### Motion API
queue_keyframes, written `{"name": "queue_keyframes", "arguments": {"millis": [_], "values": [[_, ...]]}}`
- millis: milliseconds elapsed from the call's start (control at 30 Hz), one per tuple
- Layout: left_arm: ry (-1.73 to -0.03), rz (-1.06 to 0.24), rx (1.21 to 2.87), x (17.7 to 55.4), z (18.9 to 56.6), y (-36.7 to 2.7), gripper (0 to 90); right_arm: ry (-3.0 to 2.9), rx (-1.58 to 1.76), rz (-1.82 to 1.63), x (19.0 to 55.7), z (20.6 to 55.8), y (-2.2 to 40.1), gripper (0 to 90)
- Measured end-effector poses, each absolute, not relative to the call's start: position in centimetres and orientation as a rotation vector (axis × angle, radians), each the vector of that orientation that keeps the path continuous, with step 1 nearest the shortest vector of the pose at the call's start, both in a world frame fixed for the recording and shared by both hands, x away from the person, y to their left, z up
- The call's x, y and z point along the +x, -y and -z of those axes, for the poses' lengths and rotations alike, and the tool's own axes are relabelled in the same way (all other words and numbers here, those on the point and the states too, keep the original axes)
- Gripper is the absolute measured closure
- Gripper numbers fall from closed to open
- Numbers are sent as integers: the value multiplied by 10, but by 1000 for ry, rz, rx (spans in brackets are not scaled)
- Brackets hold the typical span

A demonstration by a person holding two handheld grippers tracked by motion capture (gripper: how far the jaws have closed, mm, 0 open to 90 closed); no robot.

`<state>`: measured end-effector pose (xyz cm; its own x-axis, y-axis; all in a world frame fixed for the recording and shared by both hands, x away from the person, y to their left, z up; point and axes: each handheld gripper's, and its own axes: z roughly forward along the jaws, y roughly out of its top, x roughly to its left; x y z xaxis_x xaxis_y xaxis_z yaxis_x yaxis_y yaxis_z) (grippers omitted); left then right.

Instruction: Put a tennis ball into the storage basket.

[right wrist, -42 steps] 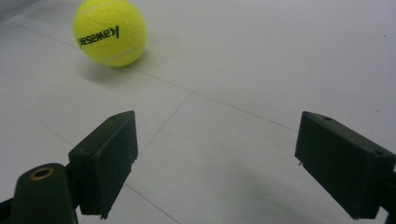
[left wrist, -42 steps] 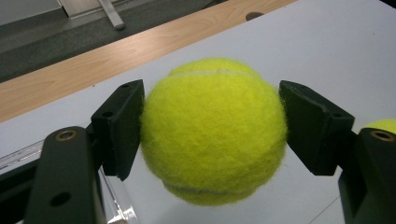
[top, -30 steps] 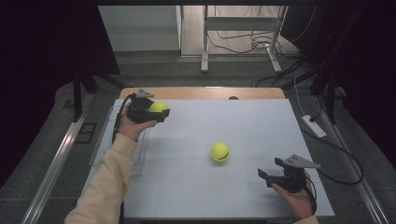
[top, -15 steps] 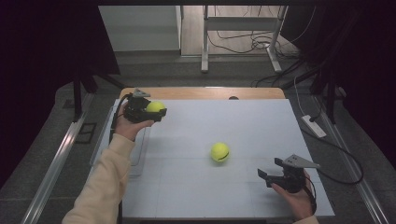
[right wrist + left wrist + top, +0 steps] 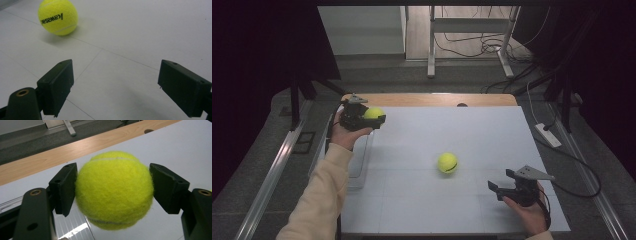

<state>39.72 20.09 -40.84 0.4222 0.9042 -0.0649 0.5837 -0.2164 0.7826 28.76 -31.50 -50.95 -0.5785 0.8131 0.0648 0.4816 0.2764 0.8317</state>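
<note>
A white table (image 5: 452, 200) fills the middle of the room, with a strip of bare wood along its far edge. Off its near left side, a person's cream sleeve (image 5: 319, 200) reaches up toward the far left corner. There the left gripper (image 5: 373, 119) is lifted above the table, clamped on a yellow tennis ball (image 5: 113, 188): the ball sits squarely between the two black pads, one pressed into each flank, its fuzz bulging past them toward the camera. At the near right the right gripper (image 5: 498, 186) rests low over the table in the other hand, jaws spread wide with nothing but white surface between them. A second tennis ball (image 5: 447, 163) lies loose on the table near the middle, well apart from those open fingers, ahead and to their left, with black lettering on its side.
</note>
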Motion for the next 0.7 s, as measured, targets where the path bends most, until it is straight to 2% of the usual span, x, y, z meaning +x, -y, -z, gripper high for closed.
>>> {"name": "queue_keyframes", "arguments": {"millis": [700], "values": [[-1320, -568, 1890, 400, 408, -218, 274, -2170, 1177, -1217, 287, 508, 315, 132]]}}
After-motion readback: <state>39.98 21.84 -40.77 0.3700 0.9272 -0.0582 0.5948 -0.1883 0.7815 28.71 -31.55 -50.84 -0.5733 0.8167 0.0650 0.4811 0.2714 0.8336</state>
